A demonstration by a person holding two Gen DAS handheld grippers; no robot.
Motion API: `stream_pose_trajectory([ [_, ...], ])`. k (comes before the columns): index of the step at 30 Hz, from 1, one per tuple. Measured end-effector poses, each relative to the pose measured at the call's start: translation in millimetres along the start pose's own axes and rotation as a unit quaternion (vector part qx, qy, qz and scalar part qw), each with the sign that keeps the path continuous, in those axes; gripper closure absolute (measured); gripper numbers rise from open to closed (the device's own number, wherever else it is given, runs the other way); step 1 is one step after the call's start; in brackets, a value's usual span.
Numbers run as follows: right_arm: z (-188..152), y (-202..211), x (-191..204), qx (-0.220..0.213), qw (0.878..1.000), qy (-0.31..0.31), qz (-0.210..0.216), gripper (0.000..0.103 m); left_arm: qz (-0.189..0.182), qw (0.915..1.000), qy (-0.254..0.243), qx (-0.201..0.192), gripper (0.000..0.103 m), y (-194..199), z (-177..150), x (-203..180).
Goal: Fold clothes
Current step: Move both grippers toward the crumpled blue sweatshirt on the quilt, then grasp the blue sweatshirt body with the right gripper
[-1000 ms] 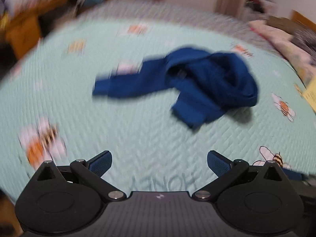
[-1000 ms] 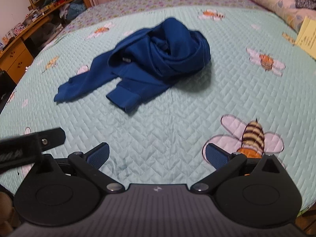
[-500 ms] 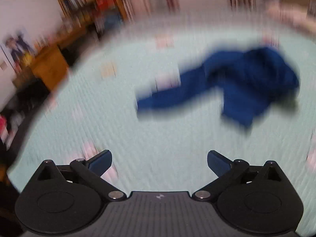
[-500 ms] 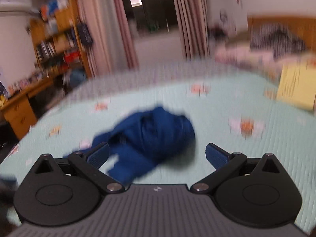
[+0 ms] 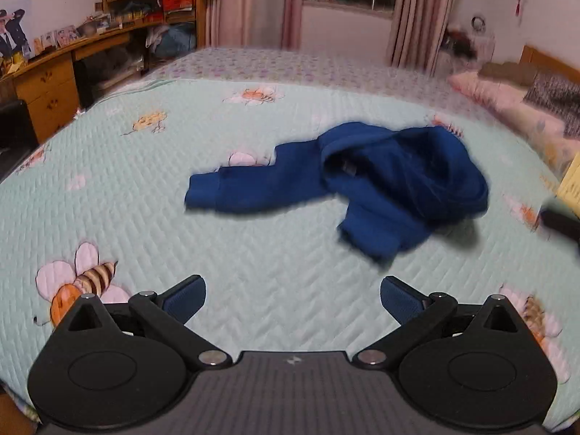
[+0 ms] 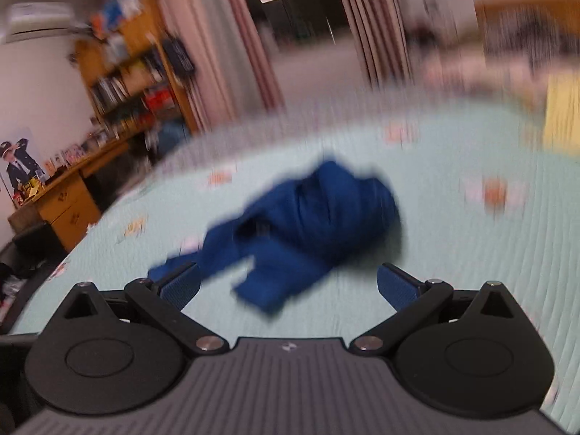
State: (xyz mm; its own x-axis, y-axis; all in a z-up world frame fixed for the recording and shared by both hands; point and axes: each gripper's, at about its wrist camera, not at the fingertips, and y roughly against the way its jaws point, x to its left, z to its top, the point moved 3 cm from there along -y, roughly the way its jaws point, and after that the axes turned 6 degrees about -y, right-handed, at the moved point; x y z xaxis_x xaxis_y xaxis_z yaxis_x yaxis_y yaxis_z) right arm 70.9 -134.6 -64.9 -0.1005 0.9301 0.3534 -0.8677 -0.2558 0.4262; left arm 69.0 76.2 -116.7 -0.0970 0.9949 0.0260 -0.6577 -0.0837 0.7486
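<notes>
Both hand-held grippers are hovering over the bed with nothing between their fingers: the left hand-held gripper [image 5: 293, 299] is standing with its blue-padded fingers spread wide, and the right hand-held gripper [image 6: 288, 288] is doing the same, apart from the cloth.

Ahead of them, a dark blue sweatshirt [image 5: 380, 185] is lying crumpled near the middle of the bed, on a pale mint quilt [image 5: 145, 195] printed with bees. Its body is sitting bunched in a rounded heap with deep folds toward the right side of the left wrist view, the neck opening gaping and showing a small pale label inside. One sleeve [image 5: 250, 190] is stretching out flat to the left, ending in a ribbed cuff, while the other sleeve [image 5: 377, 233] is pointing toward the camera, its cuff nearest the left hand-held gripper. Through the right wrist view the garment [image 6: 308, 224] is appearing heavily blurred, sitting just beyond the fingers. Pillows [image 5: 514, 98] are lying along the bed's far right edge.
</notes>
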Motion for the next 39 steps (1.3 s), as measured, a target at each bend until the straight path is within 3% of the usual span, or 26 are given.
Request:
stream_pose_trajectory([
  [1,-3.5,-6.3,2.9,0.015,1.0,0.014,-0.002,0.0,0.008,0.999,-0.012,0.042,0.002,-14.1,-5.0,-2.5],
  [2,-7.3,-12.7,5.5,0.031,0.999,0.027,-0.004,0.0,0.018,0.9965,-0.024,0.078,0.011,-26.9,-10.1,-4.8],
  [5,-28.2,-37.5,1.1,0.113,0.993,0.016,-0.01,0.0,0.059,0.9934,-0.042,0.089,0.015,-37.7,-19.0,-4.3],
  [8,-39.5,-41.3,-4.8,0.155,0.988,-0.011,-0.01,0.0,0.059,0.9946,-0.038,0.077,0.012,-22.7,-8.8,2.0],
  [9,-32.8,-32.2,-1.7,0.13,0.991,-0.013,0.001,0.0,0.066,0.9951,-0.04,0.061,0.01,-12.2,-2.6,6.6],
  [10,-24.1,-22.4,2.3,0.09,0.996,-0.002,0.01,0.0,0.078,0.9952,-0.044,0.04,0.002,-4.7,3.4,10.1],
  [12,-7.5,-3.2,10.9,0.008,0.999,0.027,0.025,0.0,0.108,0.9927,-0.054,-0.003,0.001,12.2,12.3,10.7],
  [14,2.6,-6.0,9.9,-0.017,0.999,0.039,0.034,0.0,0.126,0.99,-0.06,-0.022,0.001,20.2,20.5,10.8],
  [17,-12.4,-52.0,-15.0,0.137,0.989,-0.036,0.033,0.0,0.117,0.9909,-0.061,-0.029,0.001,23.8,25.9,9.3],
  [20,-38.4,-70.8,-31.9,0.183,0.981,-0.057,0.001,0.0,0.112,0.9911,-0.069,-0.021,0.001,19.4,26.2,6.9],
  [23,-42.1,-80.1,-27.5,0.156,0.987,0.005,-0.029,0.001,0.107,0.9915,-0.074,0.005,0.002,4.0,23.9,5.6],
  [27,-15.8,-93.1,-3.5,0.052,0.99,0.126,-0.023,0.0,0.099,0.9927,-0.054,0.044,0.019,-14.0,18.5,13.0],
  [29,-10.6,-117.6,0.4,0.078,0.988,0.136,0.002,0.002,0.091,0.9933,-0.037,0.061,0.032,-21.8,17.5,21.1],
  [32,-4.2,-146.4,0.6,0.11,0.988,0.108,0.026,0.036,0.079,0.9936,-0.011,0.08,0.039,-30.2,16.7,33.7],
  [36,6.7,-165.2,-2.6,0.091,0.986,0.138,-0.016,0.033,0.083,0.993,-0.002,0.085,0.034,-32.4,19.1,43.1],
  [38,15.5,-170.8,-12.1,0.074,0.988,0.128,-0.038,0.033,0.087,0.9927,-0.002,0.083,0.021,-32.4,21.1,45.4],
  [39,18.9,-169.7,-18.6,0.062,0.99,0.122,-0.044,0.033,0.09,0.9925,-0.003,0.082,0.02,-32.5,21.9,46.2],
])
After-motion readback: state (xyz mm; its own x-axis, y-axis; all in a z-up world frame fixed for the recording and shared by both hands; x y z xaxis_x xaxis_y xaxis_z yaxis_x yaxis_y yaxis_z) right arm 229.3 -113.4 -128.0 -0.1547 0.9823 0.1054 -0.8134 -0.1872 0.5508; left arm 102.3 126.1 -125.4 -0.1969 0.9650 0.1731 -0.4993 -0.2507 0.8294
